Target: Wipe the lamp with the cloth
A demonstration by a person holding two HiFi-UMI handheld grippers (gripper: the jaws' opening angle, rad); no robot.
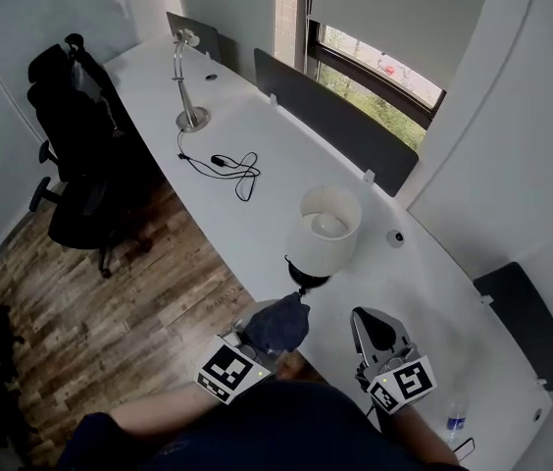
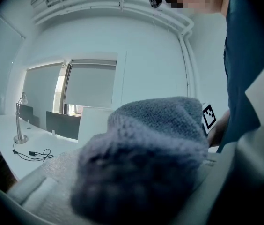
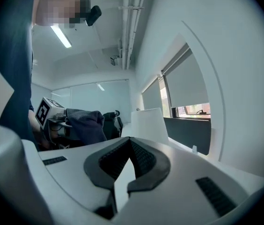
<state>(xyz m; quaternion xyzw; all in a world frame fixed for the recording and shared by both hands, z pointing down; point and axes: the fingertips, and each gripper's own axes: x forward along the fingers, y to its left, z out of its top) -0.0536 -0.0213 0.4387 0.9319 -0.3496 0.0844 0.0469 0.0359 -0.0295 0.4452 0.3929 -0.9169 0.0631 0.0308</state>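
The left gripper [image 1: 260, 336] has its jaws clamped on the cloth [image 1: 278, 324], a dark blue-grey knitted wad that bulges up out of them and hides the tips. It is held at the near edge of the white desk [image 1: 286, 160], just below the lamp [image 1: 327, 226]. The lamp's white shade stands upright on a dark foot close to that edge, and no view shows whether cloth and foot touch. The right gripper [image 1: 376, 330] is beside it, further along the same edge. Its dark ribbed pads meet at the tips with nothing between them. The left gripper view is mostly filled by the cloth, with only a strip of the shade behind it, but it also takes in the blinds over the window. The right gripper view shows the other gripper from the side, with its marker cube and the cloth drooping over the jaws, and the shade past it. Only the head view shows the far end of the desk, where a slim metal desk lamp [image 1: 186, 78] stands with a black cable [image 1: 232, 167], and an office chair [image 1: 75, 135] beyond that edge.
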